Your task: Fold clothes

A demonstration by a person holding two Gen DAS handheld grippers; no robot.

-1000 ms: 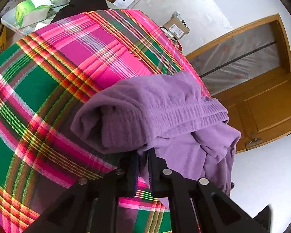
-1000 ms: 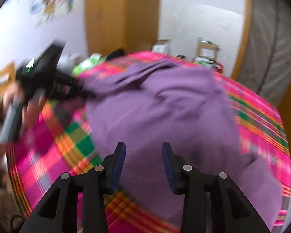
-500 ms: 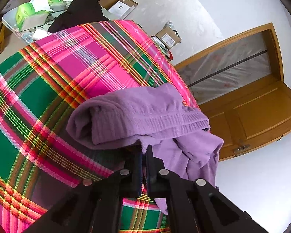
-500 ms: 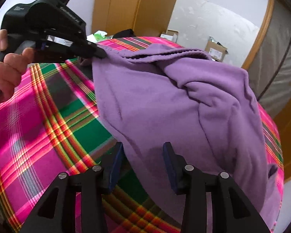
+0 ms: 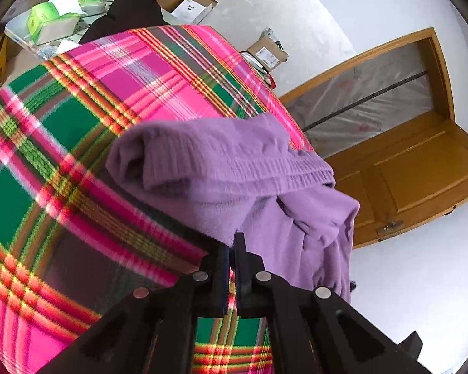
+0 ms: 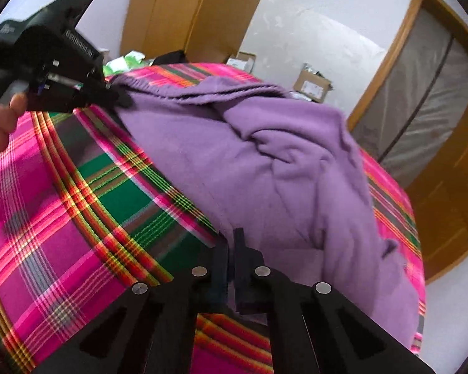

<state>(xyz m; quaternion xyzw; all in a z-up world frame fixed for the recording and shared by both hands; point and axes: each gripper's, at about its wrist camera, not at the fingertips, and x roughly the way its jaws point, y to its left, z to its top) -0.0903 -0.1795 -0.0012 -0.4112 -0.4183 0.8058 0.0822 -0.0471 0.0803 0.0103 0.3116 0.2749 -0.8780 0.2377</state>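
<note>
A purple fleece garment lies spread over a bed with a pink and green plaid cover. My left gripper is shut on a corner of the purple garment near its ribbed band, and the cloth hangs bunched in front of it. In the right wrist view the left gripper shows at the upper left, held by a hand, pinching the garment's far corner. My right gripper is shut on the garment's near edge, with cloth caught between the pads.
A side table with tissue packs and a dark garment stands beyond the bed. Cardboard boxes sit on the floor by the wall. A wooden door and a wardrobe border the room.
My right gripper has come down to the garment's near edge and closed on it. The left gripper has kept its grip and lifted its corner slightly.
</note>
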